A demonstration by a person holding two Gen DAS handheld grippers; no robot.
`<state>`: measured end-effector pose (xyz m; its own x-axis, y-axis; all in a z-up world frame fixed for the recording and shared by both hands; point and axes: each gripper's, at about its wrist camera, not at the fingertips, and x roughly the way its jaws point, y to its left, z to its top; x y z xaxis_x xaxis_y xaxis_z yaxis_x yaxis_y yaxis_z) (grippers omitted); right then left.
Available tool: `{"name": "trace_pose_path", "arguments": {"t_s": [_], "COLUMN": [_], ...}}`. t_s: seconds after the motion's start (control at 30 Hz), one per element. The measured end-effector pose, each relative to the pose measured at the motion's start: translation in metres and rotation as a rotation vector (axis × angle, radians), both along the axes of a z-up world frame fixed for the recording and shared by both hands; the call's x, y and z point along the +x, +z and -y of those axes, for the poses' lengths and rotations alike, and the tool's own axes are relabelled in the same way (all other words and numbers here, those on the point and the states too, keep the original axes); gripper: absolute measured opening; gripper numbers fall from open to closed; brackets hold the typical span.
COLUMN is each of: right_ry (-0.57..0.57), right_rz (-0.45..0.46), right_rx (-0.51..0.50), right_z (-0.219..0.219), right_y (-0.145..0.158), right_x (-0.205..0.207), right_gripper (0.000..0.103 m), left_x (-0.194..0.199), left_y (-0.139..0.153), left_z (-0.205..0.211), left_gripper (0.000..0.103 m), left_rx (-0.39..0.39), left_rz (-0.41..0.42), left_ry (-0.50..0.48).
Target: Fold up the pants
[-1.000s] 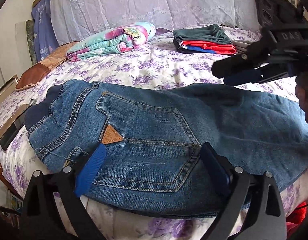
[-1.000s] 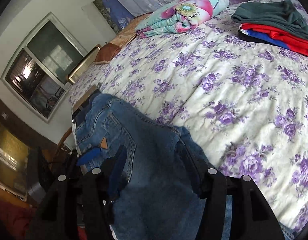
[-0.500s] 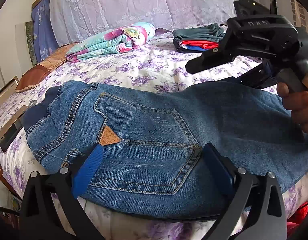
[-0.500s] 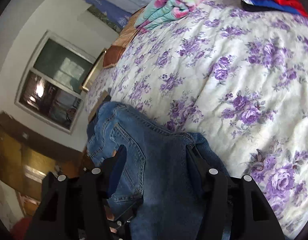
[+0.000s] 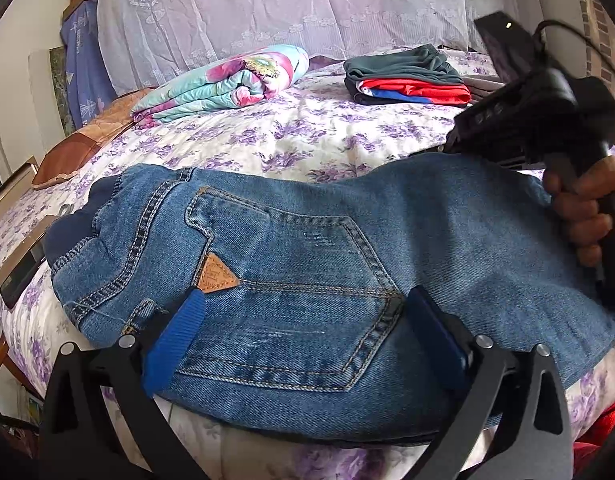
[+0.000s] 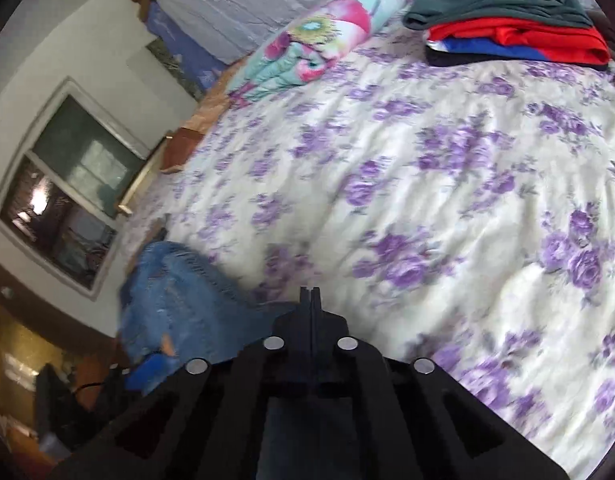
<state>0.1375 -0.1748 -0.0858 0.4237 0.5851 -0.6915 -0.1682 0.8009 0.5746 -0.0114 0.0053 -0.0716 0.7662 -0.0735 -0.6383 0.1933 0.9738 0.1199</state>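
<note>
Blue jeans [image 5: 307,240] lie folded across the near edge of the flowered bedspread [image 5: 307,140], back pocket and tan patch facing up. My left gripper [image 5: 307,300] stands open over the pocket, its blue pads resting on the denim on either side without pinching it. A hand holds my right gripper [image 5: 447,149] at the far edge of the jeans on the right. In the right wrist view its fingers [image 6: 310,294] are pressed together at the edge of the denim [image 6: 179,292], which runs in under them; the pinched cloth itself is hidden.
A rolled floral quilt [image 5: 227,80] and a stack of folded clothes [image 5: 407,80] sit at the back of the bed. A brown cushion [image 5: 79,148] and a dark flat object [image 5: 19,276] lie at the left edge. A window [image 6: 67,192] is on the left wall.
My right gripper has come down to the far edge of the jeans and its jaws have shut, from straddling the denim. The left gripper has stayed put, open.
</note>
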Motion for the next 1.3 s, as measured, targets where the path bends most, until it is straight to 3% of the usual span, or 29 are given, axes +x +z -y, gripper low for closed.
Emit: {"name": "trace_pose_path", "arguments": {"t_s": [0.07, 0.2, 0.27, 0.37, 0.43, 0.5, 0.53, 0.63, 0.8, 0.87, 0.93, 1.03, 1.07, 1.2, 1.23, 1.27, 1.3], "right_ry": [-0.024, 0.025, 0.097, 0.17, 0.146, 0.131, 0.121, 0.067, 0.04, 0.016, 0.001, -0.041, -0.066, -0.075, -0.074, -0.065, -0.054], "right_rz": [0.008, 0.201, 0.246, 0.229, 0.157, 0.104, 0.086, 0.161, 0.245, 0.186, 0.111, 0.112, 0.139, 0.213, 0.215, 0.198, 0.196], "right_rx": [0.028, 0.009, -0.017, -0.112, -0.195, -0.104, -0.081, -0.062, -0.126, -0.175, -0.106, -0.038, -0.037, -0.04, -0.049, -0.059, -0.063], "right_z": [0.009, 0.005, -0.012, -0.043, -0.052, -0.046, -0.042, -0.033, -0.018, -0.012, -0.004, 0.007, 0.009, 0.009, 0.008, 0.007, 0.006], "right_y": [0.002, 0.054, 0.07, 0.062, 0.029, 0.004, 0.007, 0.032, 0.051, 0.031, -0.001, 0.009, 0.015, 0.03, 0.027, 0.021, 0.012], "right_x": [-0.003, -0.039, -0.053, -0.053, -0.039, -0.029, -0.028, -0.049, -0.087, -0.079, -0.064, -0.068, -0.076, -0.118, -0.126, -0.132, -0.133], "right_gripper": [0.0, 0.0, 0.0, 0.0, 0.0, 0.0, 0.0, 0.004, 0.005, 0.005, 0.0, 0.0, 0.006, 0.01, 0.017, 0.04, 0.042], "left_x": [0.0, 0.0, -0.001, 0.006, 0.021, 0.042, 0.042, 0.029, 0.019, 0.035, 0.056, 0.048, 0.045, 0.018, 0.011, 0.008, 0.01], "left_y": [0.001, 0.016, 0.031, 0.046, 0.038, 0.015, 0.01, 0.019, 0.053, 0.043, 0.018, 0.018, 0.025, 0.055, 0.06, 0.059, 0.053], "left_z": [-0.001, -0.011, -0.02, -0.034, -0.043, -0.052, -0.053, -0.041, -0.057, -0.059, -0.06, -0.048, -0.047, -0.05, -0.047, -0.04, -0.031], "left_gripper": [0.098, 0.097, 0.097, 0.097, 0.097, 0.098, 0.099, 0.096, 0.096, 0.096, 0.099, 0.098, 0.097, 0.097, 0.097, 0.098, 0.098], "left_rx": [0.002, -0.055, -0.078, -0.08, -0.035, 0.03, 0.042, 0.11, -0.03, 0.011, 0.074, 0.146, 0.122, -0.063, -0.08, -0.076, -0.049], "left_rz": [-0.008, -0.05, -0.017, 0.0, -0.034, -0.118, -0.107, -0.056, -0.005, -0.041, -0.105, -0.046, -0.058, -0.017, -0.002, 0.001, -0.014], "left_ry": [-0.004, -0.016, 0.006, 0.049, 0.123, 0.177, 0.172, 0.183, 0.164, 0.203, 0.241, 0.257, 0.241, 0.132, 0.097, 0.069, 0.052]}}
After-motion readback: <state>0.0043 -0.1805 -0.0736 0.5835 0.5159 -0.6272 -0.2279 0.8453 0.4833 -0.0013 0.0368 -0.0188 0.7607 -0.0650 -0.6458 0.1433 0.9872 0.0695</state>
